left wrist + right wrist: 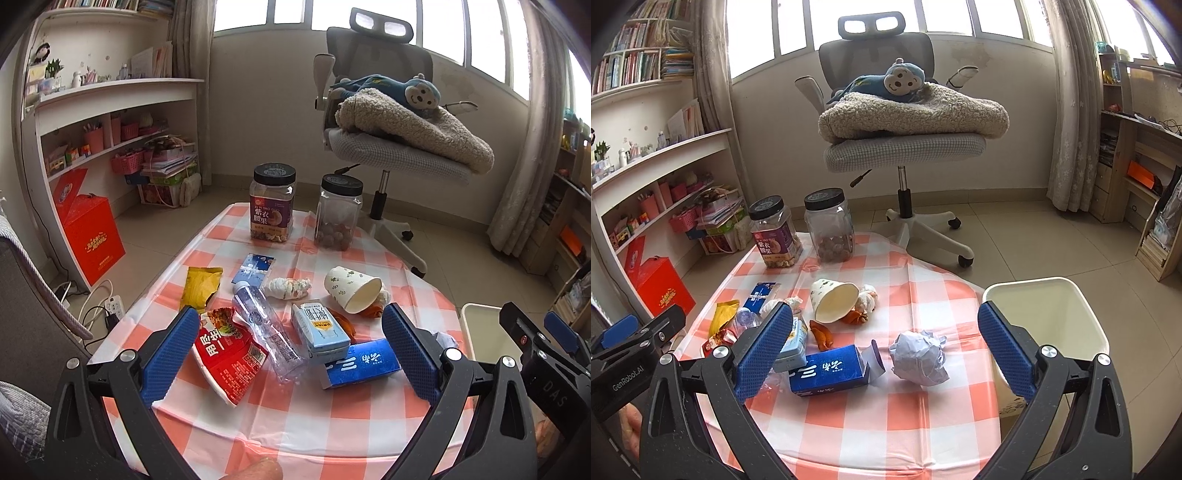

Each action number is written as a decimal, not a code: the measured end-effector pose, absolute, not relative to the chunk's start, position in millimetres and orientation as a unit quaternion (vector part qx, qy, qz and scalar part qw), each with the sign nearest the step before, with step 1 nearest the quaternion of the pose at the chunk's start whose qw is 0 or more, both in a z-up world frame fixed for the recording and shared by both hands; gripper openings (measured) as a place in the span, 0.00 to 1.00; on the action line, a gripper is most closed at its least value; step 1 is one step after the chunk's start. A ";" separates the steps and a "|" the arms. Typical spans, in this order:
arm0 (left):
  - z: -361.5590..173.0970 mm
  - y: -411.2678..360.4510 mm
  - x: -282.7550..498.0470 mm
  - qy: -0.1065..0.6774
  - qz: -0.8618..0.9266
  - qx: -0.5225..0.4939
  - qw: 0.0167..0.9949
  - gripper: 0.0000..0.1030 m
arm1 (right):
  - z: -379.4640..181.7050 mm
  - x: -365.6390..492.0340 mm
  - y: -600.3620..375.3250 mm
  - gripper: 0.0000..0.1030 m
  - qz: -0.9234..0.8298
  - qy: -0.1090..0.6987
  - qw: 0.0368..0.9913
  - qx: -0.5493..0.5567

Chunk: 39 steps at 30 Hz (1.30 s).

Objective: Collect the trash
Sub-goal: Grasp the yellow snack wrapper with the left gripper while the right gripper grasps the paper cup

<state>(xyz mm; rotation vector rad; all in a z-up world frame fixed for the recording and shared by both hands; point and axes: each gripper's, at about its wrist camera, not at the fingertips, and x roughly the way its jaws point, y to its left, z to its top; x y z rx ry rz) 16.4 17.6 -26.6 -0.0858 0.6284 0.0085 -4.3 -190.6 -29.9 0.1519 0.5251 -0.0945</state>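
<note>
Trash lies on a table with a red-checked cloth [295, 417]: a red snack wrapper [229, 354], a clear plastic bottle [266, 328], a pale milk carton [319, 330], a blue box [360, 363], a tipped paper cup [352, 288], a yellow wrapper [201, 286] and a tissue wad [288, 288]. A crumpled paper ball [919, 356] lies by the blue box [827, 373]. My left gripper [291, 354] is open and empty above the trash. My right gripper [886, 350] is open and empty above the paper ball. A white bin [1045, 314] stands right of the table.
Two lidded jars [273, 203] [338, 212] stand at the table's far edge. An office chair [391, 147] with a blanket and plush monkey stands beyond. Orange peel [822, 334] lies near the cup [834, 301]. Shelves and a red box [92, 236] are at left.
</note>
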 end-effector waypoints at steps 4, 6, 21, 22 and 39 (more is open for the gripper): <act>-26.1 32.0 39.6 0.347 0.012 -0.068 0.935 0.93 | -27.1 15.5 -194.5 0.93 -0.037 0.295 0.951 0.089; -24.0 43.9 57.0 0.365 0.020 -0.079 0.927 0.93 | -24.8 27.2 -194.8 0.93 -0.034 0.313 0.944 0.096; -116.8 155.5 223.7 0.565 0.079 -0.117 0.813 0.93 | -67.1 140.4 -197.5 0.93 0.008 0.456 0.877 0.153; -128.5 162.7 228.7 0.573 0.096 -0.119 0.805 0.93 | -72.7 147.2 -198.1 0.93 0.010 0.468 0.871 0.152; -206.9 179.0 278.0 0.625 0.107 -0.097 0.767 0.70 | -108.6 210.3 -174.6 0.93 0.058 0.516 0.841 0.153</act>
